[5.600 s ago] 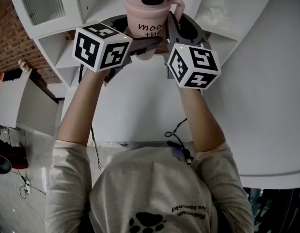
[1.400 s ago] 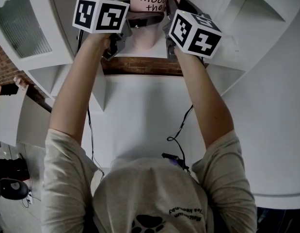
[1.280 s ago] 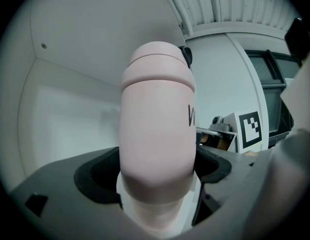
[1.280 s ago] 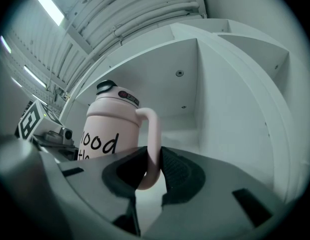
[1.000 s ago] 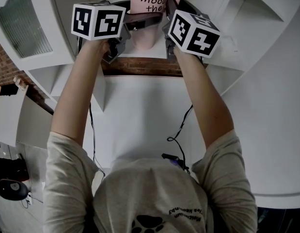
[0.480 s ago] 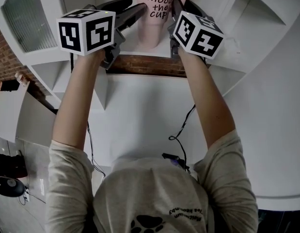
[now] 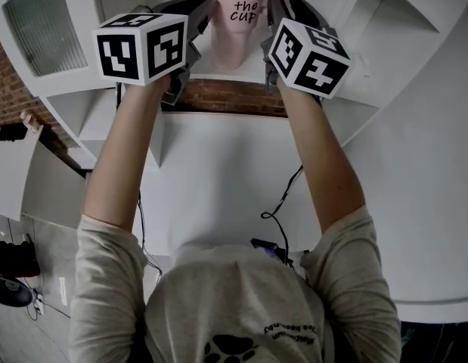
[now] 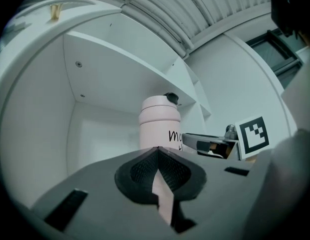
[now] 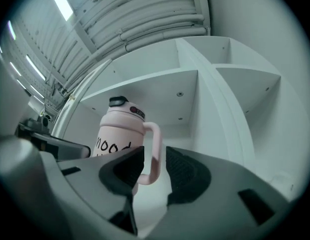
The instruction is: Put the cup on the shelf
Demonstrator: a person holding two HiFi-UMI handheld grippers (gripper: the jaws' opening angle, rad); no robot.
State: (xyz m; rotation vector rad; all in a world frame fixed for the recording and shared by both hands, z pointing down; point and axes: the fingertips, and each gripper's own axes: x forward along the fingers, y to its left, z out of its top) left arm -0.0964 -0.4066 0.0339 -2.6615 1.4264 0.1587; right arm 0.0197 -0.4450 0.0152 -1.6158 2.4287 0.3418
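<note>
The pink cup (image 7: 237, 29) with black lettering stands upright in a compartment of the white shelf (image 7: 241, 78). In the left gripper view the cup (image 8: 160, 119) rises beyond my left gripper (image 8: 158, 154), whose jaws have just closed on nothing. That left gripper (image 7: 207, 7) sits just left of the cup. In the right gripper view the cup (image 9: 119, 129) shows its lid and handle (image 9: 153, 151). My right gripper (image 9: 155, 170) has just been opening; the handle stands in the gap, and the pads do not press it. In the head view the right gripper (image 7: 273, 7) is at the cup's right side.
A shelf side wall (image 8: 44, 134) stands left of the cup, and a divider (image 9: 210, 99) rises to its right with more compartments beyond. Below the shelf are a brick strip (image 7: 226, 97), a white surface (image 7: 218, 172) and a black cable (image 7: 283, 195). A glazed door (image 7: 37, 29) is at far left.
Both grippers carried the cup up into the shelf compartment. Since half a second ago the left jaws have shut away from the cup, and the right jaws have spread wider.
</note>
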